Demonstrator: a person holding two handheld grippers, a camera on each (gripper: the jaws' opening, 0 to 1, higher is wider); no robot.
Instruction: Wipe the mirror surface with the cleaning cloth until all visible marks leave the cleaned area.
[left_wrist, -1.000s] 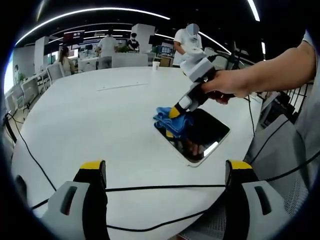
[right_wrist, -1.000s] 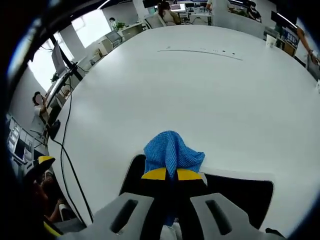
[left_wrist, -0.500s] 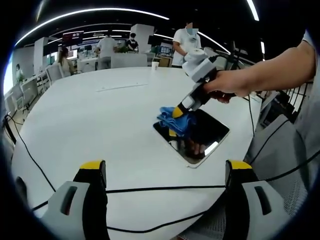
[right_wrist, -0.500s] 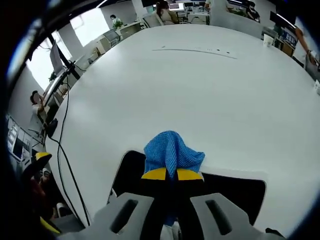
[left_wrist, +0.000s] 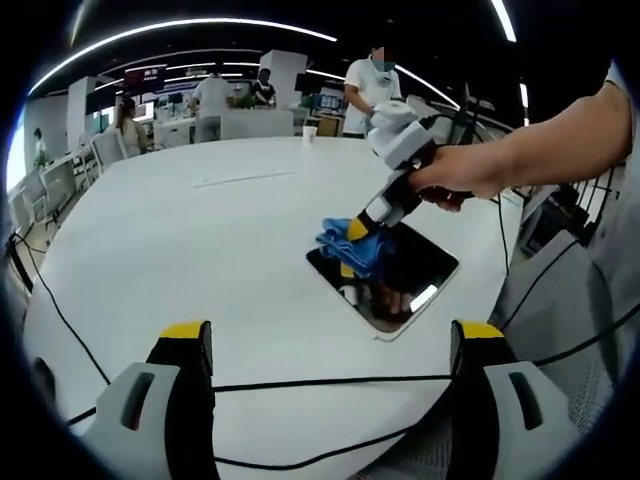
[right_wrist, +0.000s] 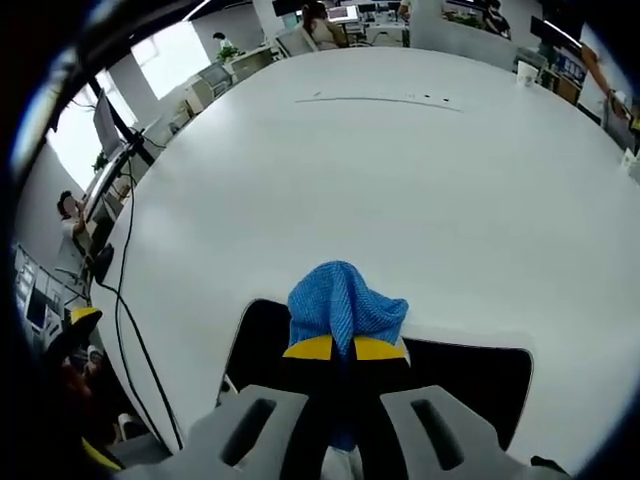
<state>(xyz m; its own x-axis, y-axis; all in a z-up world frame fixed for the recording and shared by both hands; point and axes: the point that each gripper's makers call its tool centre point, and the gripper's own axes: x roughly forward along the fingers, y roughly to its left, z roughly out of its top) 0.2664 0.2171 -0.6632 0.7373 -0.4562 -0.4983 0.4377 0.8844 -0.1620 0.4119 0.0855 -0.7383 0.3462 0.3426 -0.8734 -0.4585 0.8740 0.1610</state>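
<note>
A dark rectangular mirror (left_wrist: 400, 272) with a white rim lies flat on the white round table (left_wrist: 180, 240), toward its right side. The blue cleaning cloth (left_wrist: 352, 246) rests on the mirror's far-left part, and my right gripper (left_wrist: 357, 229) is shut on it, held by a person's hand (left_wrist: 455, 178). In the right gripper view the cloth (right_wrist: 343, 306) bulges above the closed yellow-tipped jaws of the right gripper (right_wrist: 343, 349), over the mirror (right_wrist: 480, 385). My left gripper (left_wrist: 335, 345) stands open near the table's front edge, well short of the mirror, nothing between its jaws.
Black cables (left_wrist: 300, 378) run across the table's near edge in front of the left gripper. A thin strip (left_wrist: 243, 175) and a paper cup (left_wrist: 312, 131) lie at the table's far side. People stand at desks behind. Another cable (right_wrist: 135, 330) trails along the table's left rim.
The right gripper has slid the cloth slightly rightward and farther over the mirror's far-left part. The left gripper has stayed still.
</note>
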